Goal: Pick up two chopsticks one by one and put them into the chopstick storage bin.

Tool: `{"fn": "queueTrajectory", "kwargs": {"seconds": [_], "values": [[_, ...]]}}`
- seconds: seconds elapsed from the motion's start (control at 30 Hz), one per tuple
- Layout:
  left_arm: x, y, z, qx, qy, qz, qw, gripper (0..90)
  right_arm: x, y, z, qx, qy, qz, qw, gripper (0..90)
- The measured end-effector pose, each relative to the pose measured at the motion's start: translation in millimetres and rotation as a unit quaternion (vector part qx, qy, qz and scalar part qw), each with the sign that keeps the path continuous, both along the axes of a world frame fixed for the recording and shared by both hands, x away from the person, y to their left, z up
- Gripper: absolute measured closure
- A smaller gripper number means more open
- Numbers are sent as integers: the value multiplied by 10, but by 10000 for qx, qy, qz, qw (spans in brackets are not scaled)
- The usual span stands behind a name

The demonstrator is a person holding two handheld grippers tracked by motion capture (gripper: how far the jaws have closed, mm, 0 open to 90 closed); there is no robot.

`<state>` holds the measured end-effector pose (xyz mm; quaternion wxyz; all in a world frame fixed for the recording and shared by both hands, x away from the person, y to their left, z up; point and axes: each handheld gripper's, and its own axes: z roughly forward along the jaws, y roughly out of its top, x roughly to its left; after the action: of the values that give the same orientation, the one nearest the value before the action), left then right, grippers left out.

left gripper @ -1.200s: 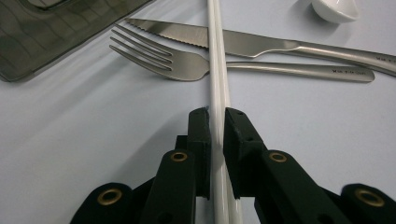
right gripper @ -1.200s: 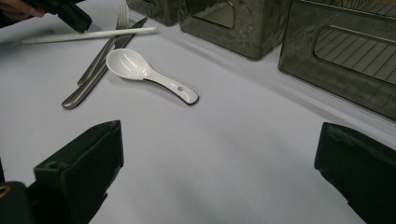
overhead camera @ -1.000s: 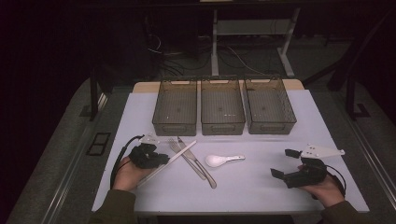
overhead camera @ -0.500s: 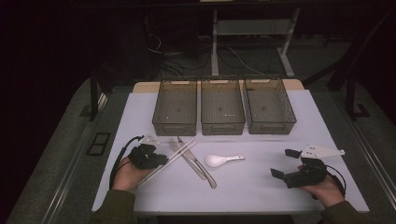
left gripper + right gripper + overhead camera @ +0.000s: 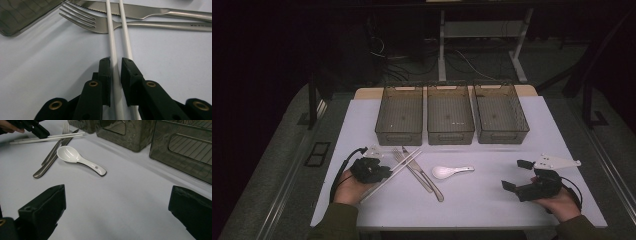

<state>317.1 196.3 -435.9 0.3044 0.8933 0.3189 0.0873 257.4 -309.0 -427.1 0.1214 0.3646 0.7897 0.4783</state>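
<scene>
Chopsticks, place: the pair of white chopsticks (image 5: 398, 168) lies in the left front part of the worktop (image 5: 492, 200). It slants from near the front edge up toward the leftmost of three mesh bins (image 5: 399, 116), and its far ends rest across the fork (image 5: 82, 20) and the knife (image 5: 140, 10).

Left gripper: the left gripper (image 5: 115, 61) sits low over the near half of the pair with its jaws drawn narrow. One stick runs between the pads and the other passes under the right-hand jaw. Whether the pads press on the stick cannot be told.

Right gripper: the right gripper (image 5: 117, 195) is near the right front corner with its jaws spread wide and nothing between them.

Spoon: the white spoon (image 5: 77, 160) lies apart, mid-worktop, just right of the knife.

Handling, judged: the sticks look light, stiff, thin and smooth. They are likely to roll or slide out of a flat-pad grip, and the two may separate.

Where to grip, judged: take both sticks together near mid-length, so that neither end droops and the tips clear the fork on lifting.

Risk, judged: a grip on one stick alone would leave its partner behind on the cutlery.
</scene>
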Motion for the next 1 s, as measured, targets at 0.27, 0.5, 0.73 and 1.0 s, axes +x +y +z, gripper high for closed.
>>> {"fn": "queueTrajectory", "kwargs": {"seconds": [0.27, 0.5, 0.73, 1.0], "values": [[13, 24, -11, -43, -36, -35, 10000, 818, 0, 3, 2, -4, 0, 3, 10000, 14], [20, 20, -15, -62, -47, -71, 9999, 836, 0, 5, 3, 1, 7, 9, 10000, 14], [47, 53, -23, -200, 24, -85, 9998, 840, 0, 7, 6, 14, 14, 9, 10000, 14], [37, 34, 34, -294, -2, 0, 9996, 842, 1, 6, 5, 17, 15, 11, 10000, 14]]}}
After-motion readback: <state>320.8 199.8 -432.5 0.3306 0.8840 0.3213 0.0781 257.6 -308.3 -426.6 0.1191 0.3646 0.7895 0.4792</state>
